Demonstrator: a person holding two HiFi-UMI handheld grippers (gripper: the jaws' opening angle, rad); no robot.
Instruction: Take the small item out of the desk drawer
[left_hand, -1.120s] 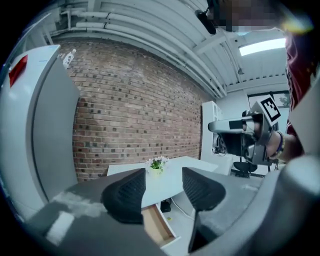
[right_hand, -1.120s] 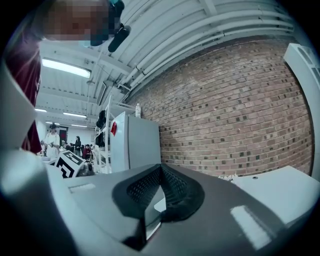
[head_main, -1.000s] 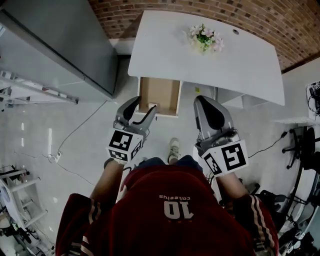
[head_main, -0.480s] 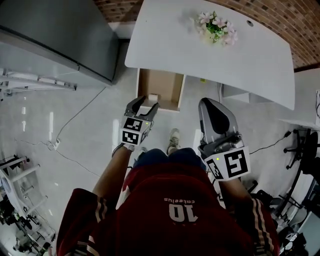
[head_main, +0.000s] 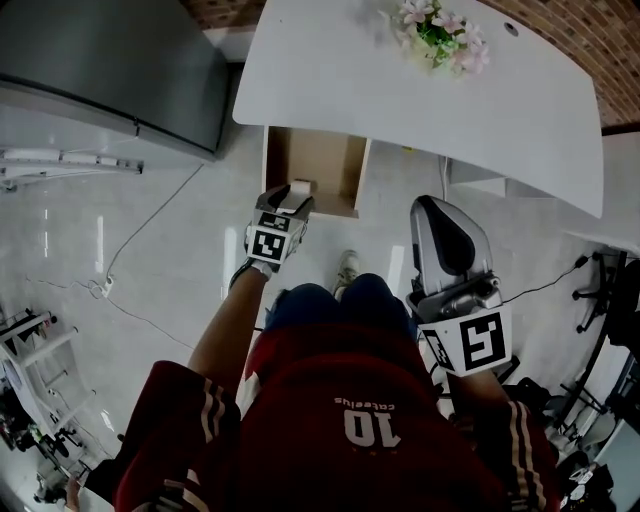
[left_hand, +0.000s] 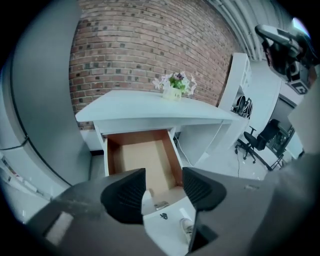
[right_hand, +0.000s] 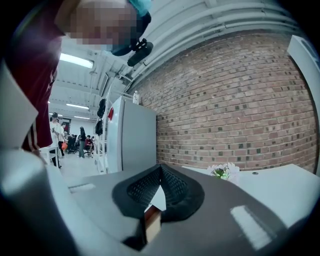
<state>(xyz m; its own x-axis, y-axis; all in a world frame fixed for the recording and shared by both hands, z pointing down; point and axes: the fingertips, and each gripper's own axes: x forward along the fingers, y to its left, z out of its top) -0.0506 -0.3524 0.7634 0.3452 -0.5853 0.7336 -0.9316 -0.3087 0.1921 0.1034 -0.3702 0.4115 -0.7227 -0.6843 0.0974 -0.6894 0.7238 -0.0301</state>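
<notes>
The white desk (head_main: 420, 90) has its wooden drawer (head_main: 312, 160) pulled out. A small white item (head_main: 299, 188) lies at the drawer's front end. My left gripper (head_main: 287, 203) hangs over that front end, jaws open and pointing into the drawer. In the left gripper view the item (left_hand: 147, 196) sits low between the open jaws (left_hand: 164, 180), close to the left pad, with no pad pressing on it. My right gripper (head_main: 447, 235) is held up beside the person's right knee, away from the drawer. Its jaws (right_hand: 160, 172) are shut with nothing between them.
A pot of flowers (head_main: 440, 30) stands on the desk's far side. A tall grey cabinet (head_main: 110, 60) is left of the desk, with a cable (head_main: 150, 240) on the floor. The person's shoe (head_main: 347, 272) is below the drawer. An office chair (left_hand: 260, 140) is at the right.
My left gripper has moved forward and down from in front of the person's body to the drawer's front end. The right gripper has hardly shifted.
</notes>
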